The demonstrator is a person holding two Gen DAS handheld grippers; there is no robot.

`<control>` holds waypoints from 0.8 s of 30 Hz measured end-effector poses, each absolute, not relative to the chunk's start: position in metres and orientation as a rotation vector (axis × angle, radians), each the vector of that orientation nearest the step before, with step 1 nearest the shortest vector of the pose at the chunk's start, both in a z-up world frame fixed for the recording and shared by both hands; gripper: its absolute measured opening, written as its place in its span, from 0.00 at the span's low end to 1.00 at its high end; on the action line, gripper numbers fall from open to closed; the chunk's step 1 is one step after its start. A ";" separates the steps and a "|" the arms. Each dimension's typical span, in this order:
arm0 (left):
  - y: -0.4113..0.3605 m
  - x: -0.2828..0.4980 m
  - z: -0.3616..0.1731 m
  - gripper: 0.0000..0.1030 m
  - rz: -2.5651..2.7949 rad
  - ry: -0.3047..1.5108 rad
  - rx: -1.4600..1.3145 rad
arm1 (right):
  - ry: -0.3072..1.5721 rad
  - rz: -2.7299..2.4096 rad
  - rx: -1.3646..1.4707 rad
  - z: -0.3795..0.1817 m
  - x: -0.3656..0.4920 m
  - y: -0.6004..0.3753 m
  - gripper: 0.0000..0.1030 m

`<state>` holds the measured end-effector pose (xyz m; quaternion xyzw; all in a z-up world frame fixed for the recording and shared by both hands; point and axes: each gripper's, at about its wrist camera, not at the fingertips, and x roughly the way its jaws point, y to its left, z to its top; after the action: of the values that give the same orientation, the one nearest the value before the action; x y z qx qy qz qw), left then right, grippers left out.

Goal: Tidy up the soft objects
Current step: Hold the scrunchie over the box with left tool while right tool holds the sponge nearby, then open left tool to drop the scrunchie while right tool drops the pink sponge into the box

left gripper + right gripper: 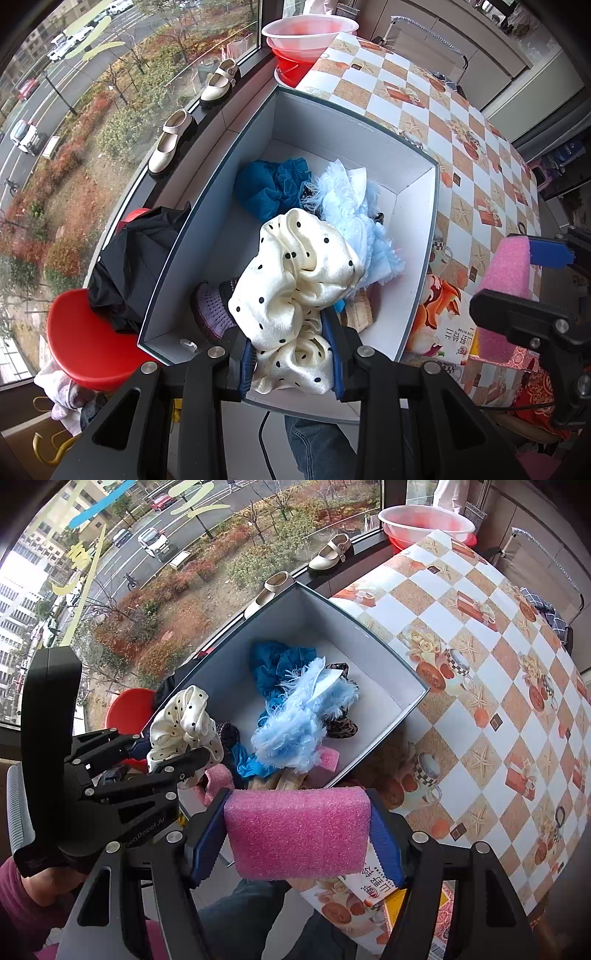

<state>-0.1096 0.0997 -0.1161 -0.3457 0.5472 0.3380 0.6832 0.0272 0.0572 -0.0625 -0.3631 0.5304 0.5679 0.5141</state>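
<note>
The left gripper (291, 354) points steeply down over the near end of the box (417, 243) and is clenched on a cream scarf (295, 280) with black dots; the blue pads (246, 363) press the cloth from both sides, and the scarf bulges above them. The scarf hangs over the box interior, above a purple knit item (210, 310).

The right gripper (297, 834) is clamped on a pink foam block (295, 834), one blue pad against each end of it. The block sits just outside the near edge of the box, over the table edge and a printed carton (354, 897).

Box contents:
- a blue cloth (269, 188) toward the far end
- a light blue fluffy item (351, 206) in the middle, touching the blue cloth
- a leopard-print piece (341, 729) partly under the fluffy item
- a second pink foam piece (328, 758) near the front wall

The box stands at the table edge on a checked tablecloth (443, 118). Beside the box, on the window side, a black cloth (133, 266) lies on a red stool (85, 350). Two cream shoes (218, 83) stand on the window sill
</note>
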 end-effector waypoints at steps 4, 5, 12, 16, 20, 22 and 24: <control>0.100 -0.107 -0.118 0.34 0.755 1.233 -0.774 | 1.267 1.366 -0.883 -0.065 0.026 0.065 0.69; 0.100 -0.106 -0.119 0.34 0.753 1.234 -0.773 | 1.265 1.366 -0.884 -0.065 0.025 0.067 0.69; 0.101 -0.103 -0.122 0.34 0.750 1.243 -0.773 | 1.261 1.362 -0.896 -0.069 0.024 0.075 0.69; 0.103 -0.102 -0.120 0.67 0.809 1.237 -0.724 | 1.261 1.358 -0.881 -0.071 0.027 0.085 0.69; 0.108 -0.104 -0.110 0.75 0.840 1.191 -0.694 | 1.282 1.340 -0.813 -0.066 0.040 0.093 0.95; 0.111 -0.107 -0.105 0.75 0.838 1.157 -0.714 | 1.264 1.347 -0.792 -0.062 0.044 0.094 1.00; 0.115 -0.110 -0.107 0.76 0.854 1.175 -0.740 | 1.239 1.354 -0.784 -0.059 0.047 0.094 1.00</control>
<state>-0.1098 0.1148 -0.1065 -0.3304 0.5245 0.3811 0.6859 0.0466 0.0935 -0.0588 -0.3300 0.5218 0.5701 0.5421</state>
